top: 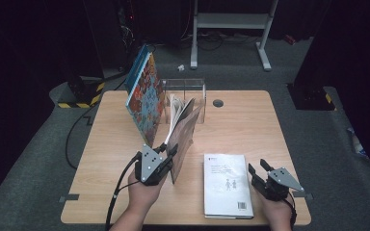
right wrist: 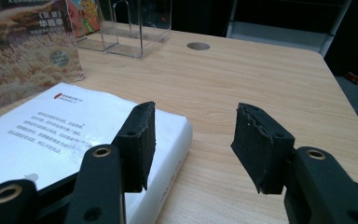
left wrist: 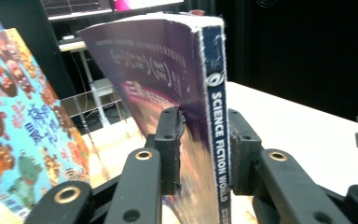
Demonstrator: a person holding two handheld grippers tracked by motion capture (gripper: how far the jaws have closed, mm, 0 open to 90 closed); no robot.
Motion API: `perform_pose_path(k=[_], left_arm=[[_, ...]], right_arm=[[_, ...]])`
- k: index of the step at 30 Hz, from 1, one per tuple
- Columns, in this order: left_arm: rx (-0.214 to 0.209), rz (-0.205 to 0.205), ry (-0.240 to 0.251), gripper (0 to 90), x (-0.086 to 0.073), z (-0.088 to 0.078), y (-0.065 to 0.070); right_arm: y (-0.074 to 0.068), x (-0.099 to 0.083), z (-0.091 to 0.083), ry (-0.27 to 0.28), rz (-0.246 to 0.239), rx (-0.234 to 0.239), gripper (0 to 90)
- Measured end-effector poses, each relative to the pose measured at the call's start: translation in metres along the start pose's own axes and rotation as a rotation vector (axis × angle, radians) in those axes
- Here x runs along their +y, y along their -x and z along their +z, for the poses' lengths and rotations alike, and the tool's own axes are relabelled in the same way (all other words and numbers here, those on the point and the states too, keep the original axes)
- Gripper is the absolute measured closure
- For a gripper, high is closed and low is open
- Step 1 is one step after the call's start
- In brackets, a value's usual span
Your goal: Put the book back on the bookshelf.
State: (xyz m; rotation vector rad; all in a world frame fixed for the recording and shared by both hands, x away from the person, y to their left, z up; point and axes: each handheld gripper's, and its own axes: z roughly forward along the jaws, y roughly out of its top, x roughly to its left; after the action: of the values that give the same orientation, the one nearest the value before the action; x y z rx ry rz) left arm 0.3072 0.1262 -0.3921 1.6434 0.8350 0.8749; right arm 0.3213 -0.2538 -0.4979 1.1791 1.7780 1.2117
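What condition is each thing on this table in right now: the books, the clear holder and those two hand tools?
Science Fiction World magazine: upright, clamped at its spine.
Left hand-held gripper: shut on the magazine.
Right hand-held gripper: open, holding nothing.
White book: lying flat, closed.
Colourful picture book: standing, leaning.
Clear acrylic holder: upright on the table.

The book with the dark blue spine point(left wrist: 216, 112) carries white lettering reading "SCIENCE FICTION WORLD"; its purple cover bears pale script, and its other face point(right wrist: 25, 60) shows golden-brown wheat. The tall picture book point(top: 144, 98) has a teal-blue ground crowded with orange, red and brown cartoon figures. The flat book point(top: 226, 183) is white with small dark print, a red mark near one corner and a barcode. The table point(top: 241, 125) is pale wood grain. The stand point(top: 185, 89) is clear. Both grippers' jaws are black, with grey plates.
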Motion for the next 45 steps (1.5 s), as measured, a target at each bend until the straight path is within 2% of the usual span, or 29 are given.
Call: perform_pose_path(k=[4,9,12,20,26,29,31,36,41,45], left_arm=[[0.003,-0.014,0.01,73.4,-0.001,-0.003,-0.008],[0.011,0.001,0.006,76.6,-0.001,-0.004,-0.013],[0.014,-0.004,0.004,79.4,-0.001,-0.005,-0.017],[0.003,-0.034,-0.004,79.9,-0.001,-0.006,-0.029],[-0.009,-0.029,-0.009,79.8,-0.001,-0.006,-0.033],[-0.011,-0.023,-0.009,80.0,-0.001,-0.006,-0.033],[-0.012,-0.028,-0.009,79.6,-0.001,-0.006,-0.034],[0.005,-0.048,0.012,75.0,0.003,-0.008,-0.033],[0.005,-0.04,0.015,74.0,0.007,-0.008,-0.032],[-0.002,-0.035,0.006,66.8,0.01,-0.006,-0.032]], right_arm=[[0.001,-0.002,0.002,-0.005,0.007,0.003,46.8],[0.003,-0.004,0.003,-0.014,0.012,0.0,46.3],[0.005,-0.006,0.004,-0.026,0.019,-0.006,46.5],[0.008,-0.009,0.005,-0.035,0.021,-0.016,46.4],[0.014,-0.006,0.002,-0.046,0.023,-0.026,46.4],[0.017,-0.006,-0.002,-0.048,0.007,-0.035,46.2],[0.019,-0.01,-0.007,-0.032,0.027,-0.05,46.3],[0.017,-0.013,-0.009,-0.041,0.012,-0.047,46.4],[0.018,-0.015,-0.01,-0.041,0.017,-0.047,46.5],[0.016,-0.016,-0.009,-0.046,0.012,-0.042,46.5]])
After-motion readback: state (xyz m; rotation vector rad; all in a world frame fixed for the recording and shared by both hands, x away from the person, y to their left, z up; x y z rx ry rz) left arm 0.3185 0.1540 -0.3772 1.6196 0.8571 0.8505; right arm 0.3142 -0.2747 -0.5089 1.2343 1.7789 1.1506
